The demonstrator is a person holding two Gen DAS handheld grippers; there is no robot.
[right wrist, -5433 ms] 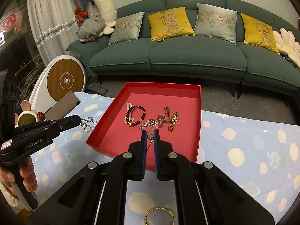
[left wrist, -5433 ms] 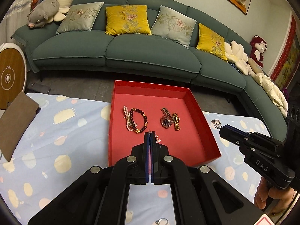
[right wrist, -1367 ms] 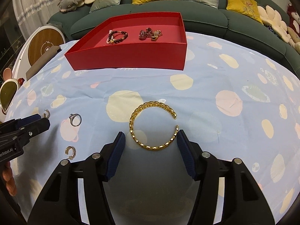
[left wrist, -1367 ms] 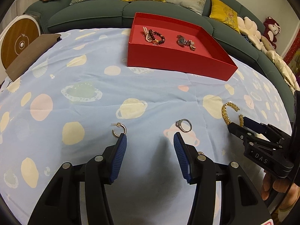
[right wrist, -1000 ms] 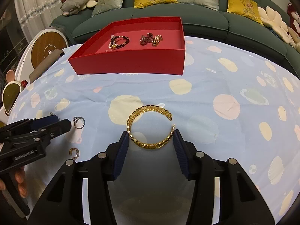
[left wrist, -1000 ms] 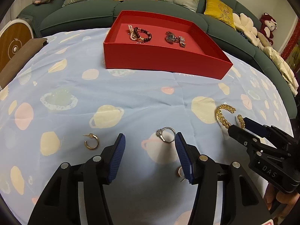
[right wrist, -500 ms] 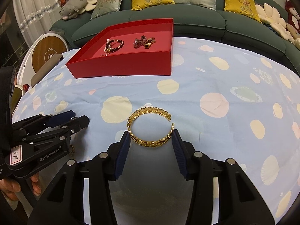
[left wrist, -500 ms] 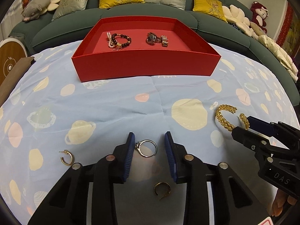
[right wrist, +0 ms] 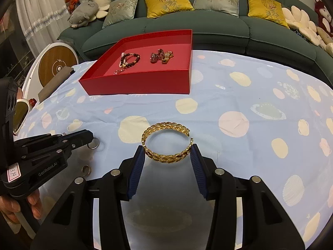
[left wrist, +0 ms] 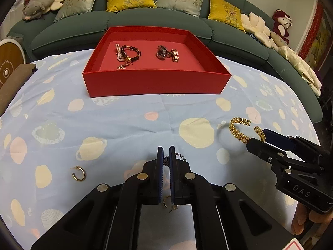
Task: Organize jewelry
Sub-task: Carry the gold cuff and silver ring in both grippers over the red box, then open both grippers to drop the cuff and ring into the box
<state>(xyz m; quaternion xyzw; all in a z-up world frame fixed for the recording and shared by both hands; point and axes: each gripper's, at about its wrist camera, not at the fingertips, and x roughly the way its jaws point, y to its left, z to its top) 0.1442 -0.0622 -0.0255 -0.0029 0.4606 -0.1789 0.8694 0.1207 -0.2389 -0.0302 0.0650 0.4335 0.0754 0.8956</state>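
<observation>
ring (left wrist: 179,156) pinched, left fingers | bangle (right wrist: 166,143) gripped, seemingly, right fingers | cloth (right wrist: 239,95) ahead bare

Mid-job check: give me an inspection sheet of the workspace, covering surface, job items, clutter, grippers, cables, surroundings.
Surface: cloth with planet print.
Job's things: red box holds bracelets and watch; two earrings loose on cloth.
Clutter: brown pad at the cloth's edge.
Grippers: left gripper shut on ring; right gripper shut on bangle.
Cables: nothing seen.
Surroundings: sofa, cushions, plush toys.
</observation>
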